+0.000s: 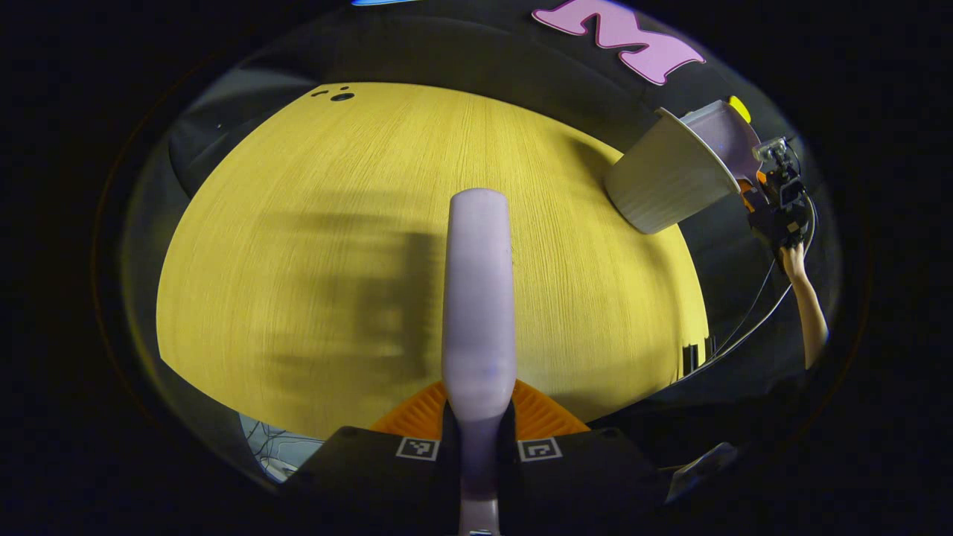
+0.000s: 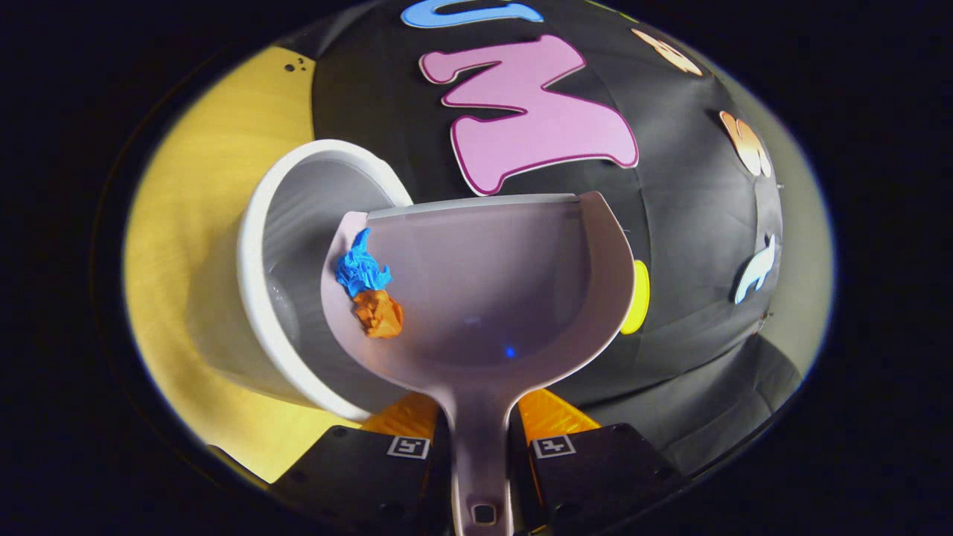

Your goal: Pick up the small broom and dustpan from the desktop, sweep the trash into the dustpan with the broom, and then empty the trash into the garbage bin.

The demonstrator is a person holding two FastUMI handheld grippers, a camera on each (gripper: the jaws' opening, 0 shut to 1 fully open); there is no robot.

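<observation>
Pinched between the right gripper's point(image 2: 480, 447) fingers is the handle of the pale lilac plastic dustpan point(image 2: 491, 298), its scoop reaching forward along the fingers and leaning toward the round white plastic garbage bin point(image 2: 257, 298). A crumpled blue paper scrap point(image 2: 360, 269) and an orange one point(image 2: 380, 313) lie against the pan's bin-side wall, just beside the bin's open mouth. Tipping further that way should probably drop them in, while the left gripper point(image 1: 478, 439), clamped on the lilac broom handle point(image 1: 478, 298), holds well apart over the yellow wooden desktop point(image 1: 298, 223).

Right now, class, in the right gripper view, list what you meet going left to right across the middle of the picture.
Wooden desktop → white garbage bin → blue and orange trash scraps lying in the dustpan → the dustpan's bare bowl → black cloth wall.
</observation>
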